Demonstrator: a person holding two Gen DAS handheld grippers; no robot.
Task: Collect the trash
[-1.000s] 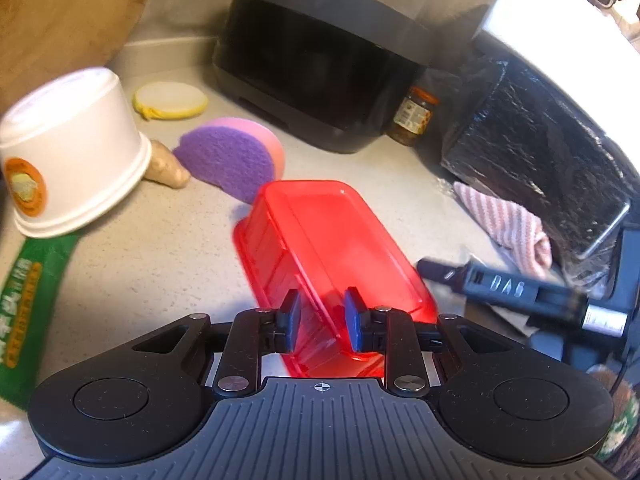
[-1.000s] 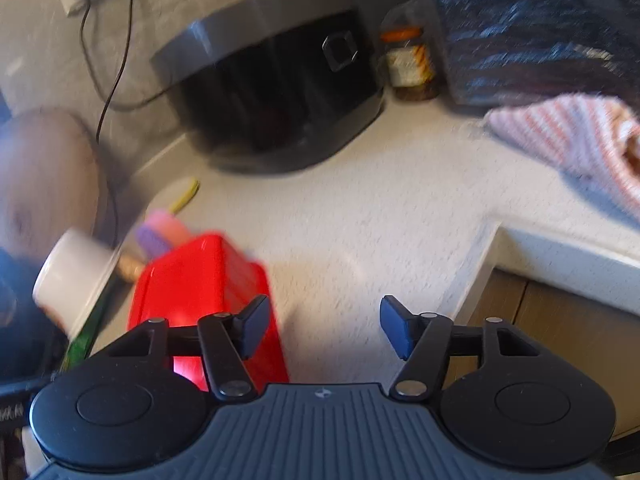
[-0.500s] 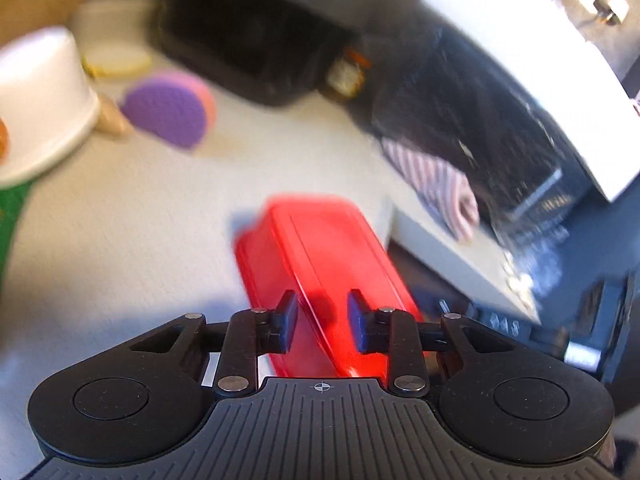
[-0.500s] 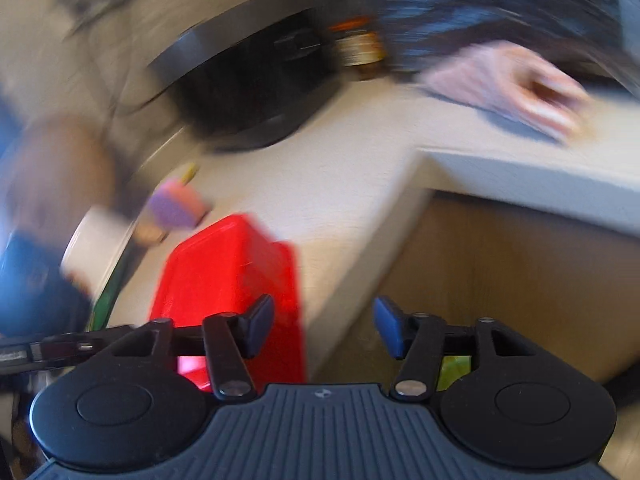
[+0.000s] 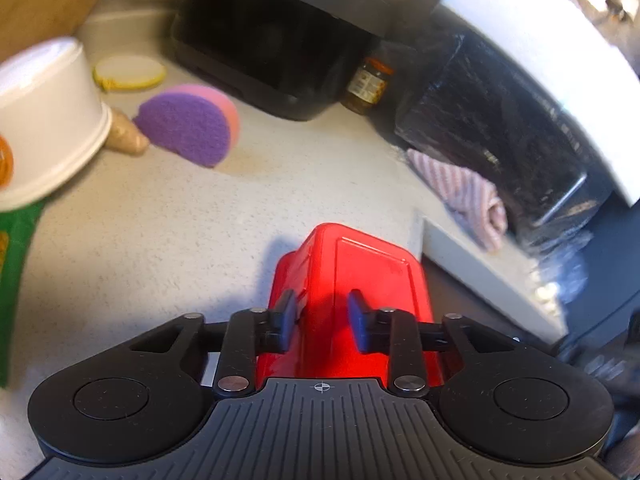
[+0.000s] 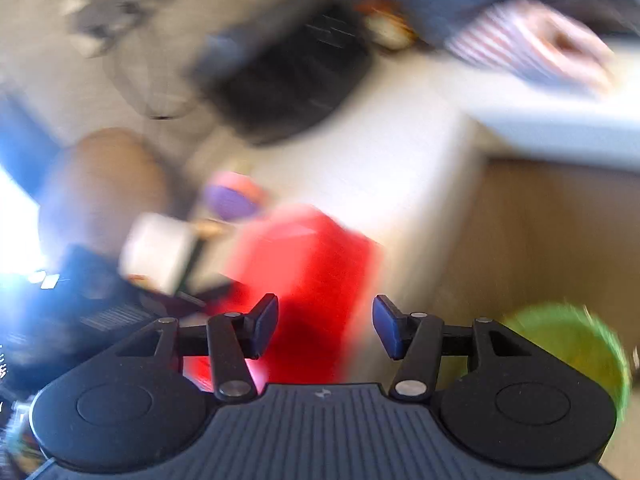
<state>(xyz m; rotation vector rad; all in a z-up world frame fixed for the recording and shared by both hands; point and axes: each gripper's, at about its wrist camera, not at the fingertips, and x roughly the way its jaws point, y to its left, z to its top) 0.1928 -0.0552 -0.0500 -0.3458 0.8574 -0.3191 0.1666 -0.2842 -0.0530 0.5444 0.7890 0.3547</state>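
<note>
My left gripper is shut on a red plastic container, held upside down above the counter's front edge. The container also shows blurred in the right wrist view, just ahead of my right gripper, which is open and empty and off the counter's edge. A white paper cup lies tipped at the left, on a green wrapper. A green bin shows low at the right.
A purple and pink sponge, a ginger piece and a yellow-rimmed lid lie on the counter. A black cooker, a jar, a striped cloth and a foil-wrapped box stand behind.
My left gripper has carried the red container back toward the counter's front edge. My right gripper has dropped below the counter; the wooden cabinet front and green bin have come into view.
</note>
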